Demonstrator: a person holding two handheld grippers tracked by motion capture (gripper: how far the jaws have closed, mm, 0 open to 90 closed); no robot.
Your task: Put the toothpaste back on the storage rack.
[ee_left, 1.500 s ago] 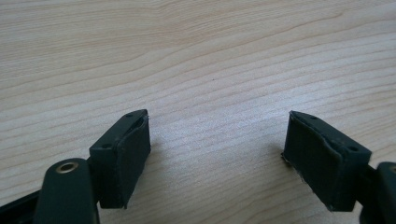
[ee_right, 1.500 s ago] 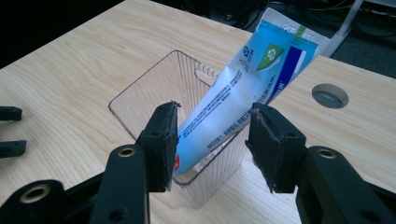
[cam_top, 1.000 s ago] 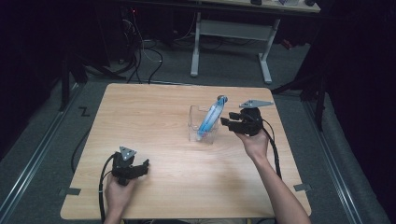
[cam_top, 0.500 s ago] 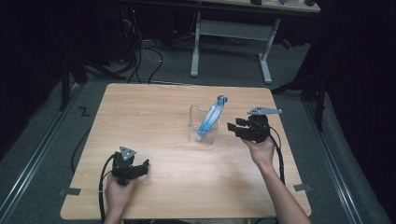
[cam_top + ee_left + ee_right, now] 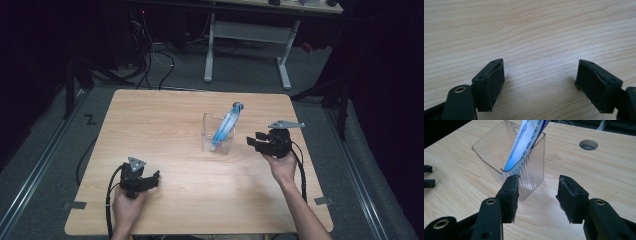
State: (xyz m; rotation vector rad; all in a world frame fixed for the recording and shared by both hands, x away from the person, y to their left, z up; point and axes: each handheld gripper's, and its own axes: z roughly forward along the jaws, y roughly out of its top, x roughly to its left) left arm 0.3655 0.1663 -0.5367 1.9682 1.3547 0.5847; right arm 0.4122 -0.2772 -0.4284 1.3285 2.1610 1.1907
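Blue-and-white plastic tube [image 5: 223, 127] is already leaning inside the clear ribbed plastic cup [image 5: 217, 135]; right gripper [image 5: 538, 195] and left gripper [image 5: 540, 82] are both staying spread, holding nothing.

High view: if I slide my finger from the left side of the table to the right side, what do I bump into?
left gripper → clear container with the blue tube leaning in it → right gripper
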